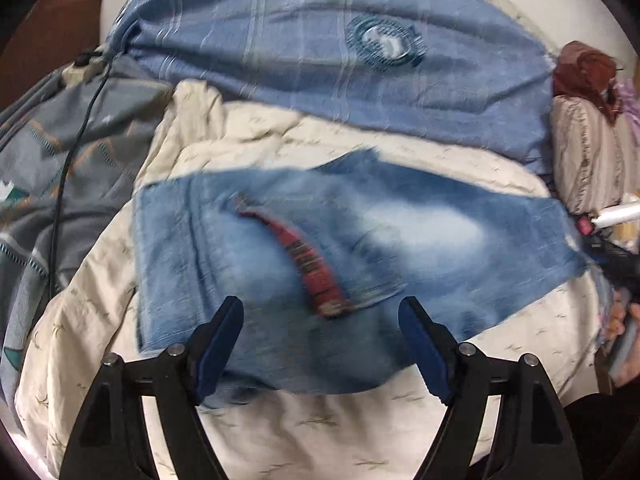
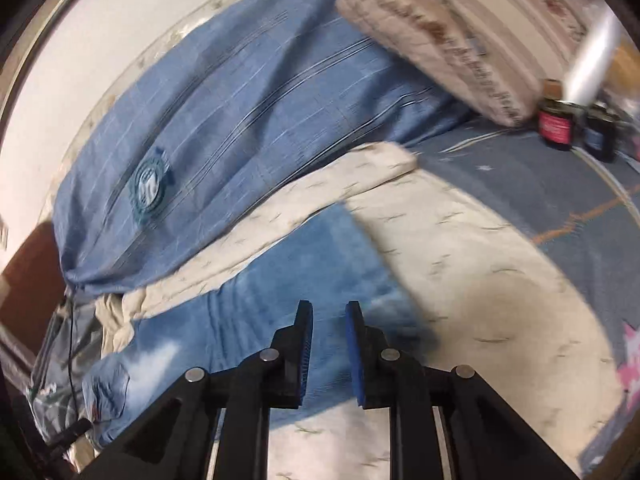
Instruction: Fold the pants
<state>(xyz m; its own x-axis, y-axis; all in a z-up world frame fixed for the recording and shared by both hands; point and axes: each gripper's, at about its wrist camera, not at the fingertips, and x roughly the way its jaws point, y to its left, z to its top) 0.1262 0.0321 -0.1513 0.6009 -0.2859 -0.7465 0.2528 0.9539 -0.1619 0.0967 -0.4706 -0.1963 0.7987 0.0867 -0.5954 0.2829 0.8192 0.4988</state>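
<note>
Light-blue jeans [image 1: 360,240] lie folded across a cream quilt [image 1: 320,432], with a red plaid strip [image 1: 308,268] of their lining showing on top. My left gripper [image 1: 320,304] hovers over the near edge of the jeans. It is open wide, and the fabric lies below its blue pads [image 1: 216,356], not pinched. In the right wrist view the jeans [image 2: 288,280] run from lower left toward the middle. My right gripper [image 2: 329,306] is above them and shut to a narrow slit, with no cloth visibly caught between its fingers.
A blue striped cloth [image 1: 320,60] with a round emblem [image 1: 380,42] covers the far side. A grey patterned blanket [image 1: 60,160] and a black cable [image 1: 68,168] lie left. A pillow [image 2: 440,40] and dark jars [image 2: 556,124] sit right. A person's hand [image 1: 618,320] shows at the right edge.
</note>
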